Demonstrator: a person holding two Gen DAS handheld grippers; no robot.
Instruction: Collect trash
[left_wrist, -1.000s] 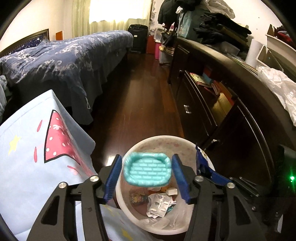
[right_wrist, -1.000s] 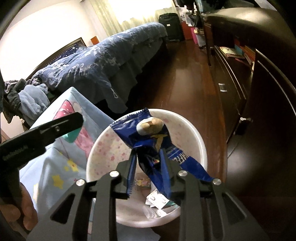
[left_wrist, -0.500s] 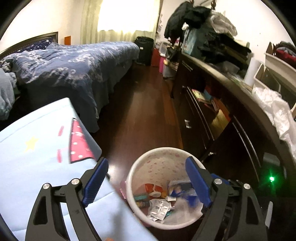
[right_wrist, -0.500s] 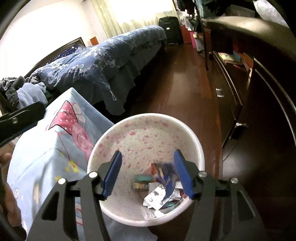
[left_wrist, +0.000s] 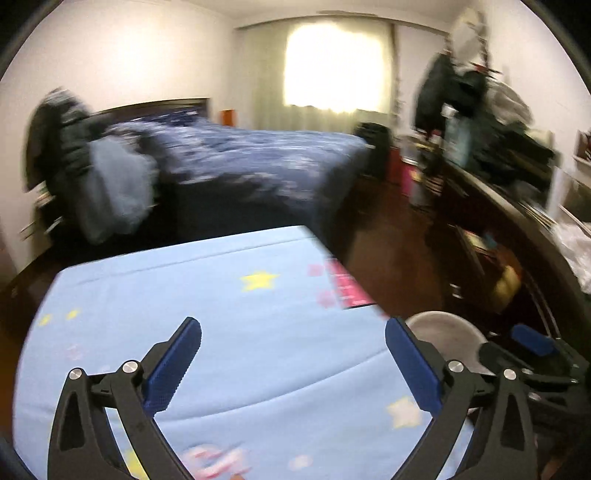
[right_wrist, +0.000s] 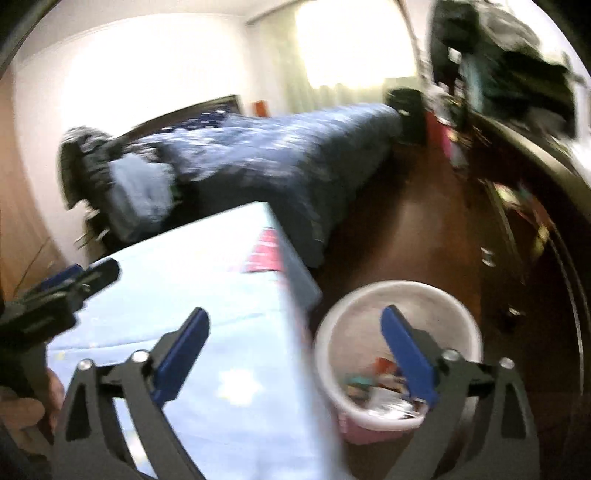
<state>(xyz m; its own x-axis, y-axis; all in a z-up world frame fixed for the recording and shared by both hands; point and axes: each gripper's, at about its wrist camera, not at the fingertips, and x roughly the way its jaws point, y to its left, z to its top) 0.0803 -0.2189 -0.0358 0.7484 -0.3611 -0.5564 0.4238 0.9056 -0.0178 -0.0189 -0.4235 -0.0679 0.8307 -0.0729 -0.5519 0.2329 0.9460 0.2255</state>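
Both views are motion-blurred. The white, pink-speckled trash bin (right_wrist: 399, 295) stands on the floor beside the bed corner, with several wrappers (right_wrist: 384, 395) inside. Its rim also shows in the left wrist view (left_wrist: 443, 325). My left gripper (left_wrist: 293, 343) is open and empty over the light blue star-print blanket (left_wrist: 229, 295). My right gripper (right_wrist: 295, 336) is open and empty, its left finger over the blanket (right_wrist: 192, 280) and its right finger over the bin. The left gripper also shows at the left edge of the right wrist view (right_wrist: 74, 284).
A dark dresser (left_wrist: 517, 240) piled with clothes runs along the right. A bed with a navy duvet (left_wrist: 258, 162) lies ahead. Dark wood floor (right_wrist: 417, 221) runs between them. A black suitcase (left_wrist: 376, 147) stands by the window.
Both grippers have let go of their trash, the teal tray and the blue wrapper, into the bin. Both have opened wide, lifted and swung left over the blanket.
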